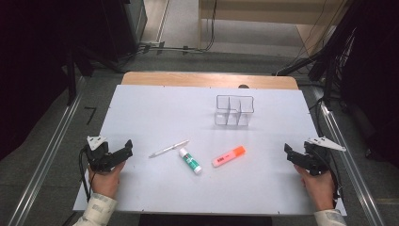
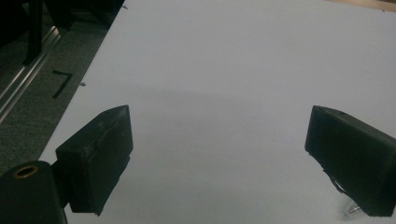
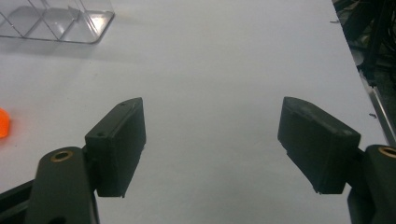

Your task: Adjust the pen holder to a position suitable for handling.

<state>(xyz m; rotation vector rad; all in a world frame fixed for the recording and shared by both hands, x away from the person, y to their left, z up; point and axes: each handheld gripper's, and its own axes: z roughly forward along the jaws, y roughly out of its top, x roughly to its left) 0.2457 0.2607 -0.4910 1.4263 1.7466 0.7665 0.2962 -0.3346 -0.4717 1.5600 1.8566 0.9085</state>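
Observation:
On the white table top (image 1: 155, 108) lie a white pen (image 1: 168, 149), a glue stick (image 1: 190, 160) with a green label, and an orange highlighter (image 1: 228, 156), all near the front middle. A clear divided organiser (image 1: 234, 111) stands farther back. My left gripper (image 1: 123, 149) rests at the front left, open, with bare table between its jaws (image 2: 219, 135). At the front right my right gripper (image 1: 291, 153) is open too, nothing between its jaws (image 3: 212, 135). The organiser's corner (image 3: 56, 21) and the highlighter's orange tip (image 3: 3, 122) show in the right gripper view.
The table's wooden back edge (image 1: 209, 79) borders grey floor with cables. Metal rails (image 1: 44, 160) run along both sides of the table. Dark equipment stands at the far left and right.

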